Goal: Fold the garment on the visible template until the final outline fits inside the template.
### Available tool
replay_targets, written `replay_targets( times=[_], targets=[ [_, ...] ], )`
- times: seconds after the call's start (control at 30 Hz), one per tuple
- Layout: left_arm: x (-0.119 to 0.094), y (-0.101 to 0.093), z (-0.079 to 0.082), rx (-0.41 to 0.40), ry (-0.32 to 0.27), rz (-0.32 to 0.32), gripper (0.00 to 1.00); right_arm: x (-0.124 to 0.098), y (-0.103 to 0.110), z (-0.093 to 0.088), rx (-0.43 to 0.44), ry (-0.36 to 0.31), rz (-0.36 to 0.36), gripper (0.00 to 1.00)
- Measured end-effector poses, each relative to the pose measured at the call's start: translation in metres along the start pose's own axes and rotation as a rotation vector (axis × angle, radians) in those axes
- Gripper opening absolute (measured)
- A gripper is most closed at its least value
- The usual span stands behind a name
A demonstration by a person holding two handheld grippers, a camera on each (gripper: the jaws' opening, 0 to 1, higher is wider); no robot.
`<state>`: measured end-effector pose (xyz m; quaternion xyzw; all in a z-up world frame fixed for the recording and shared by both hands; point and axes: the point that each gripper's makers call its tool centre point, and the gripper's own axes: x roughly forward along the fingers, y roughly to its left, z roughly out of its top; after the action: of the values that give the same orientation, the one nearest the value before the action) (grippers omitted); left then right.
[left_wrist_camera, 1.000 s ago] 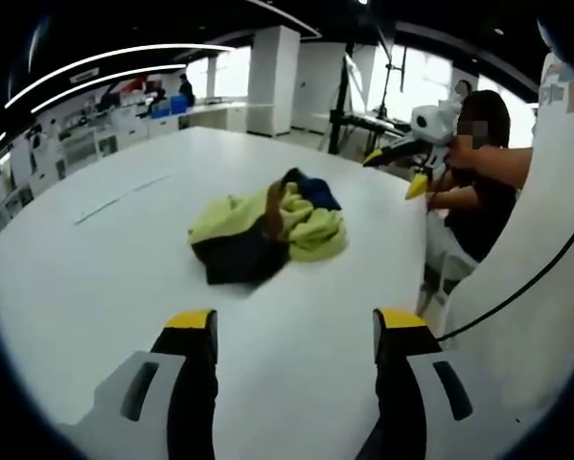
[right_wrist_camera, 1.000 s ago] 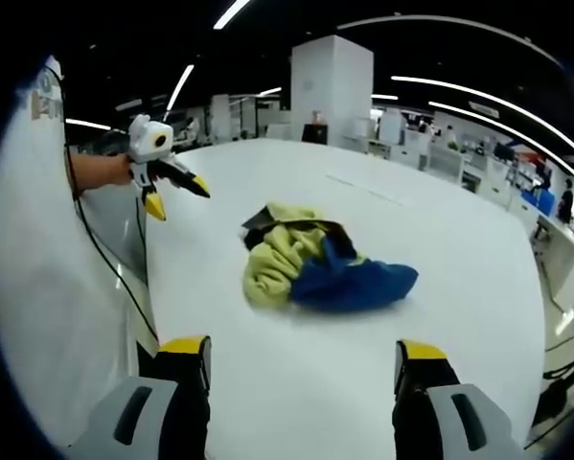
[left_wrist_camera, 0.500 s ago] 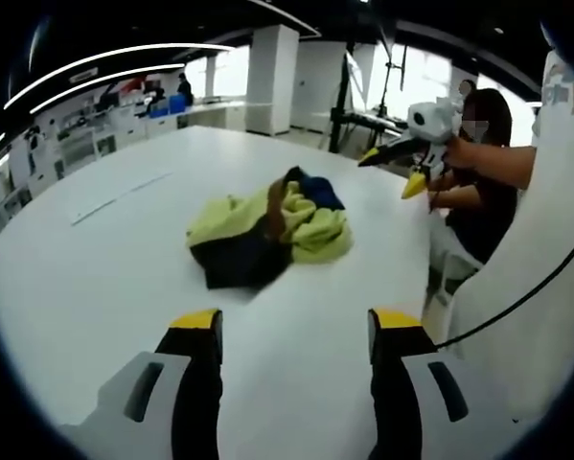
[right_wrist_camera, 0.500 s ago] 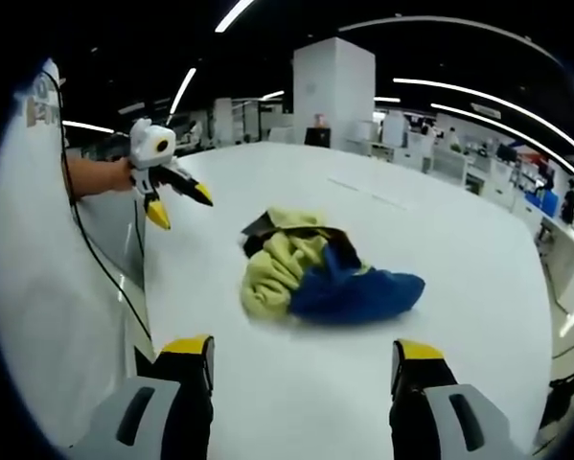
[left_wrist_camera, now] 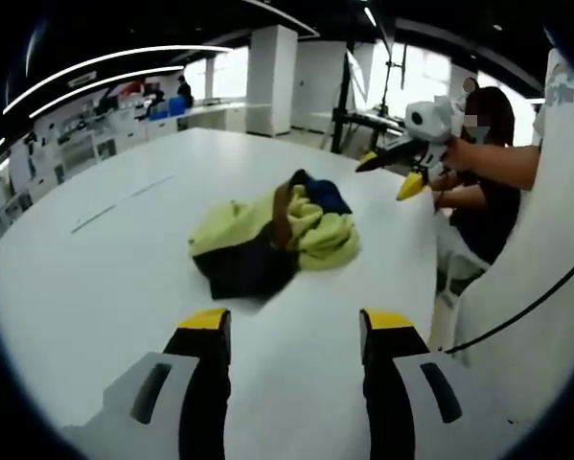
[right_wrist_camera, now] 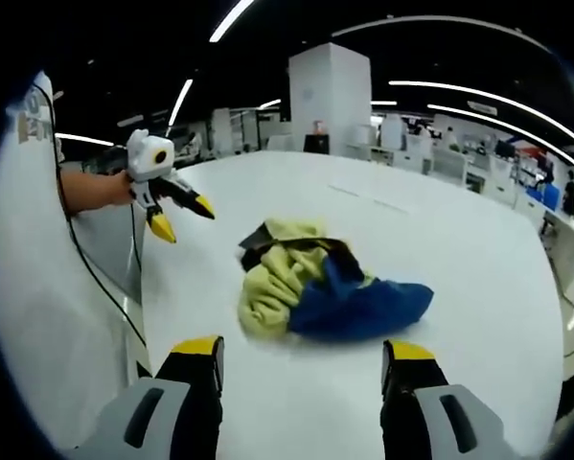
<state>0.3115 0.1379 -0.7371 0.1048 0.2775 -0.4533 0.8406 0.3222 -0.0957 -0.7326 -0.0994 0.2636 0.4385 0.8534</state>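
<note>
A crumpled garment (left_wrist_camera: 272, 235) of yellow-green, dark navy, brown and blue cloth lies in a heap on the white table (left_wrist_camera: 95, 278). In the right gripper view the garment (right_wrist_camera: 315, 287) shows its blue part toward the right. My left gripper (left_wrist_camera: 294, 331) is open above the table, short of the heap, holding nothing. My right gripper (right_wrist_camera: 304, 356) is open too, just short of the heap from the other side. Each gripper appears in the other's view, the right gripper (left_wrist_camera: 401, 165) and the left gripper (right_wrist_camera: 176, 209), held up in the air, jaws apart. I cannot make out a template outline around the heap.
A thin strip (left_wrist_camera: 124, 199) lies on the table beyond the garment. A seated person (left_wrist_camera: 483, 163) is at the table's edge. A cable (left_wrist_camera: 536, 297) hangs along a white sleeve. A white pillar (right_wrist_camera: 330, 96) and desks stand far behind.
Both views have crept closer to the garment and both pairs of jaws have narrowed slightly. The garment itself has not moved.
</note>
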Motion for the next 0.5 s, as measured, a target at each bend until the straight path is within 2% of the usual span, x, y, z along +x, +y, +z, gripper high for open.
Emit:
replay_targets(
  times=[0.3, 0.5],
  targets=[
    [0.009, -0.002, 0.004, 0.004, -0.002, -0.014, 0.48, 0.010, 0.000, 0.003, 0.013, -0.009, 0.002, 0.59],
    [0.013, -0.001, 0.008, 0.012, -0.003, -0.012, 0.47, 0.013, -0.002, 0.012, 0.047, -0.047, -0.005, 0.55]
  ],
)
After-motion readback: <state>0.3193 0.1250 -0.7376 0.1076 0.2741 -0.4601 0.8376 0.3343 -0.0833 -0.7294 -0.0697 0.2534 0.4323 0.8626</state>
